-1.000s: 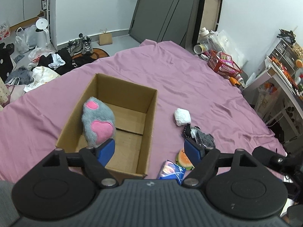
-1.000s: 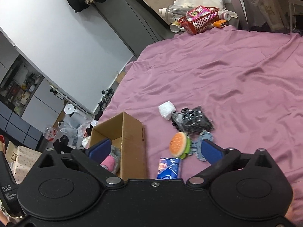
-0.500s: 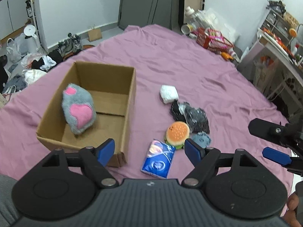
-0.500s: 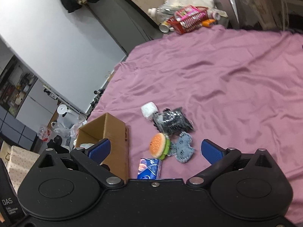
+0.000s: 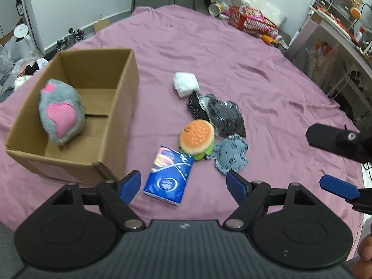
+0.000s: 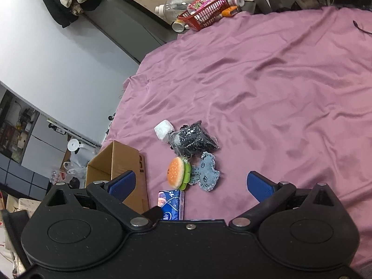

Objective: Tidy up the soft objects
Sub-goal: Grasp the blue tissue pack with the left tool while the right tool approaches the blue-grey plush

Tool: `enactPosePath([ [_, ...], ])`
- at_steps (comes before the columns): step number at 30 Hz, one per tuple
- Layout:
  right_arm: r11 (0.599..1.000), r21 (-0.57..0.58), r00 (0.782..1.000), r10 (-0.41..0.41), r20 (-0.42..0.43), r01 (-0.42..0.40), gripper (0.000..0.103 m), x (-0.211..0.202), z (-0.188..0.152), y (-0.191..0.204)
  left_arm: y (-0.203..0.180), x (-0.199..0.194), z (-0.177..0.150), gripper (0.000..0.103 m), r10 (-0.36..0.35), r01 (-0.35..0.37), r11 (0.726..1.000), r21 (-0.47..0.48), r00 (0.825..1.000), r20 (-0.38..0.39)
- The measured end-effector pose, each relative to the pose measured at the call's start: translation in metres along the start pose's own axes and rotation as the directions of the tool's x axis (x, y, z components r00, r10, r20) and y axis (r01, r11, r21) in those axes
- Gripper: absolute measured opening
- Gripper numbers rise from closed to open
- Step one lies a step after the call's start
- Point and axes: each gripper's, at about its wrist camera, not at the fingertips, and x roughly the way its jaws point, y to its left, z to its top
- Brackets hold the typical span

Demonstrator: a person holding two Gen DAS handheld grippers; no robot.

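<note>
A cardboard box (image 5: 125, 107) (image 6: 116, 160) sits on the purple bedsheet with a grey plush paw (image 5: 61, 115) with pink pads inside it. To its right lie a blue tissue pack (image 5: 168, 176) (image 6: 171, 203), a plush hamburger (image 5: 197, 138) (image 6: 177, 172), a grey knitted piece (image 5: 230, 157) (image 6: 205, 171), a black bagged bundle (image 5: 220, 114) (image 6: 191, 139) and a white wad (image 5: 186, 83) (image 6: 164, 129). My left gripper (image 5: 183, 183) is open just above the tissue pack. My right gripper (image 6: 190, 183) is open, holding nothing, near the hamburger and knitted piece; its fingers (image 5: 337, 187) show at the right of the left wrist view.
A red basket (image 5: 252, 22) (image 6: 204, 15) with bottles stands at the bed's far end. Shelves and a bag (image 5: 320, 58) line the right side. Clothes and bags litter the floor (image 5: 21, 65) left of the bed. Wide open sheet (image 6: 279, 81) lies to the right.
The left gripper has pulled back from over the box and swung right toward the loose items. The right gripper has drifted right, so the box slid to the left of its view.
</note>
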Motion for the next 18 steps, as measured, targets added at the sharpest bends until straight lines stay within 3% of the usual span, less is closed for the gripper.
enactPosePath([
  [11,0.998,0.058,1.0,-0.008,-0.03,0.01,0.103,0.016,0.003,-0.019,-0.004,0.031,-0.005,0.079,0.033,-0.033,0.999,0.015,0.999,-0.038],
  [18,0.993,0.116,0.998,0.01,-0.061,-0.003,0.088,0.033,0.007,-0.029,-0.004,0.044,-0.007,0.079,0.057,-0.056,0.998,0.021,0.998,-0.035],
])
